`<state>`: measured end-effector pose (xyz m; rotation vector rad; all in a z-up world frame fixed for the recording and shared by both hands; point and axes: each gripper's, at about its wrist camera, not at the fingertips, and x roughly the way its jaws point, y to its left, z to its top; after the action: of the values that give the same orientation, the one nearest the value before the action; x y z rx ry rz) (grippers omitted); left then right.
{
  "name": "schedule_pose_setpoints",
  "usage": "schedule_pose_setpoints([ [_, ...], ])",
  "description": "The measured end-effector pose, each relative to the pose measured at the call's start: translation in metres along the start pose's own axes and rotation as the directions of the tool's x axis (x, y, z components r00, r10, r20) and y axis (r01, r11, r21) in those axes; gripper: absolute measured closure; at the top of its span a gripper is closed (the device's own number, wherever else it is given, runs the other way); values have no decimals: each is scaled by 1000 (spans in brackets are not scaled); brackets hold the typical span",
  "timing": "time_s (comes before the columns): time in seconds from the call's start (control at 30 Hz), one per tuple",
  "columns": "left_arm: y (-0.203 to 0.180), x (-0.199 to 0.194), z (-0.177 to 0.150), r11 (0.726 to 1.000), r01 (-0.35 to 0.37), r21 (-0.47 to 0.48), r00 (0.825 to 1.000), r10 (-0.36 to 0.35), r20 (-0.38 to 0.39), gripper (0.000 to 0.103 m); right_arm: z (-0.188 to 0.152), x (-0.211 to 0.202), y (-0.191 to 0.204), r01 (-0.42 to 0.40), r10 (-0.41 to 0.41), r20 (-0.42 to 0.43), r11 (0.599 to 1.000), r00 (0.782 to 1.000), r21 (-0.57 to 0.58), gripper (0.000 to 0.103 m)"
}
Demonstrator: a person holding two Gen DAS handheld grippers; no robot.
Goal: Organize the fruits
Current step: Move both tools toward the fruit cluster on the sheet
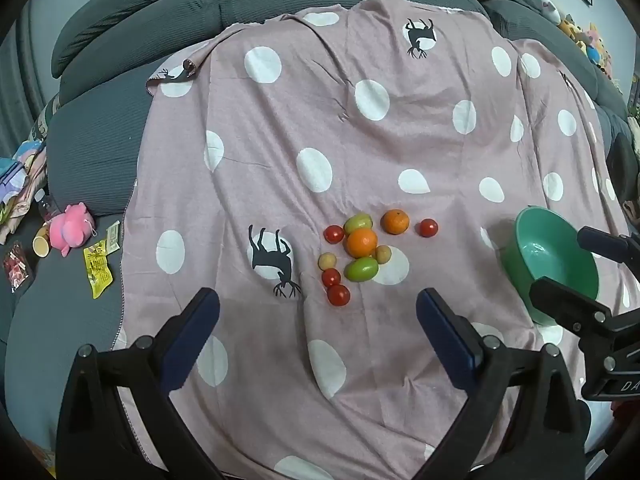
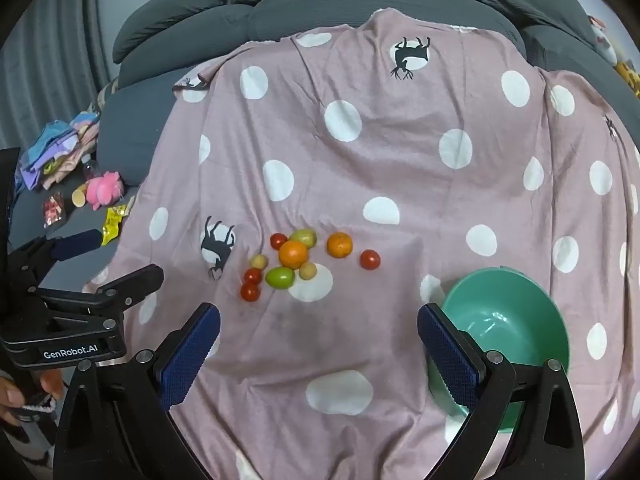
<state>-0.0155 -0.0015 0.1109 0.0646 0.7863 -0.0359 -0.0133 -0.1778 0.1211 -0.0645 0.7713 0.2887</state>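
Green bowl (image 2: 505, 334) is seen empty; fruits (image 1: 360, 254) are heaped on the blanket (image 1: 360, 140).
Both hand-held grippers, left (image 1: 318, 312) and right (image 2: 319, 326), are held wide; a first pick is judged next.

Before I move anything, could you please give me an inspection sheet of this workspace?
Surface: pink polka-dot blanket draped over a grey sofa.
Job's things: loose fruit cluster of oranges, red tomatoes, green and small yellowish fruits; green bowl to its right, nothing seen inside.
Clutter: pink plush toy, yellow packet, folded clothes on the left.
Grippers: left tool and right tool both open, holding nothing.
Cables: nothing seen.
Surroundings: stuffed toys at far right.
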Motion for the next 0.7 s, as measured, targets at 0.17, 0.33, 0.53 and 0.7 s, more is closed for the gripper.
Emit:
schedule_pose_setpoints([
  [0.17, 0, 0, 0, 1000, -1, -1, 1000, 1, -3, 4, 0, 2, -1, -1, 1, -2, 1000, 1000, 5, 3],
  [0.33, 1, 2, 0, 1000, 2, -1, 1000, -2, -8, 4, 0, 1, 0, -3, 3, -7, 1000, 1000, 8, 3],
  [0.53, 1, 4, 0, 1000, 6, 1, 1000, -6, -14, 4, -1, 1, 1, 6, -6, 0, 1000, 1000, 1, 3],
  [0.7, 0, 6, -1, 1000, 8, -4, 1000, -8, -20, 4, -1, 4, 0, 1, -1, -5, 1000, 1000, 2, 3],
])
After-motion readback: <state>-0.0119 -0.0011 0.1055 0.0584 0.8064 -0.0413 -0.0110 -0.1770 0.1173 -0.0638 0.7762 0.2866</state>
